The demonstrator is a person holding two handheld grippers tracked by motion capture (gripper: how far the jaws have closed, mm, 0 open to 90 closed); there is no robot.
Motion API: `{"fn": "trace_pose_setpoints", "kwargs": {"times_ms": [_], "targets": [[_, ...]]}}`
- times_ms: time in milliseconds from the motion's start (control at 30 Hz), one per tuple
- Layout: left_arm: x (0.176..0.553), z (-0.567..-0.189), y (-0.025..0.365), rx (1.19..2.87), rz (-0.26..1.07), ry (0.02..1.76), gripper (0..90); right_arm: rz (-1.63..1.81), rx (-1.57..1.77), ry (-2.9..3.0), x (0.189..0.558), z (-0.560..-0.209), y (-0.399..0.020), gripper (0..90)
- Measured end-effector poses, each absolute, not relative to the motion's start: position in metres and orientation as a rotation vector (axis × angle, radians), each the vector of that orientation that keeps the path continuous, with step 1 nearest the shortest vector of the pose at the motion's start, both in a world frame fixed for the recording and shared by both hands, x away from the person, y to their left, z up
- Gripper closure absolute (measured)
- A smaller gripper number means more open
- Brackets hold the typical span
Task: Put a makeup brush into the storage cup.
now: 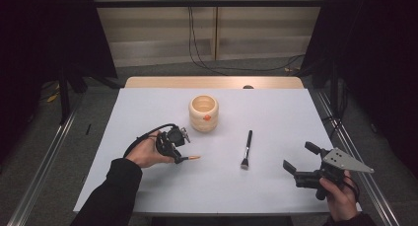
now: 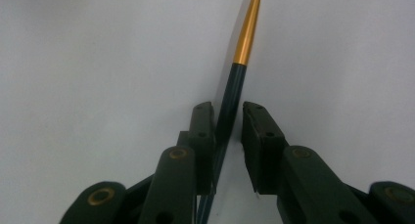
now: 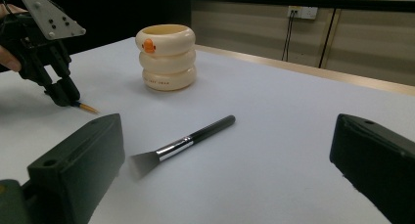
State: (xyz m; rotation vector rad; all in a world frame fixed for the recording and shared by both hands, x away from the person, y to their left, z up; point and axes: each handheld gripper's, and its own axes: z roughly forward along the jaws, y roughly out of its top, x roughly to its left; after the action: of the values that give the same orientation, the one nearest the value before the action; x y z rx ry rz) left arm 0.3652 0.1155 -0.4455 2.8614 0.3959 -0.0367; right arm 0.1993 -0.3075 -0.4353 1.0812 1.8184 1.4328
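Note:
A slim stick with a dark handle and a gold-orange end lies flat on the white table. My left gripper points down over it at the table's left middle. Its jaws straddle the dark handle, nearly closed, and a thin strip of table shows beside the right pad. The orange end pokes out to the right of the jaws. My right gripper hovers near the front right corner, jaws wide apart with nothing between them. The right gripper view also shows the left gripper over the stick's tip.
A cream ringed cup with an orange duck mark stands behind the left gripper. A black makeup brush with a silver ferrule lies between the two grippers, bristles toward me. A wooden edge runs along the table's far side.

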Motion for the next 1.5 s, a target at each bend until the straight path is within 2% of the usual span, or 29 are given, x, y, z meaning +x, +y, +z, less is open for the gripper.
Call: {"fn": "trace_pose_setpoints", "kwargs": {"times_ms": [333,400,933,1500], "targets": [[0.367,-0.446,0.113,2.867,-0.058,0.436,82.3,1.430,1.085,1.821,0.199,-0.436,-0.308,0.0],[0.369,-0.446,0.115,2.850,-0.090,0.490,83.3,1.431,1.090,1.821,0.199,-0.436,-0.308,0.0],[0.373,-0.446,0.118,2.816,-0.139,0.577,83.5,1.426,1.099,1.815,0.200,-0.436,-0.308,0.0],[0.371,-0.444,0.122,2.808,-0.112,0.606,83.6,1.418,1.102,1.808,0.200,-0.436,-0.309,0.0]]}}
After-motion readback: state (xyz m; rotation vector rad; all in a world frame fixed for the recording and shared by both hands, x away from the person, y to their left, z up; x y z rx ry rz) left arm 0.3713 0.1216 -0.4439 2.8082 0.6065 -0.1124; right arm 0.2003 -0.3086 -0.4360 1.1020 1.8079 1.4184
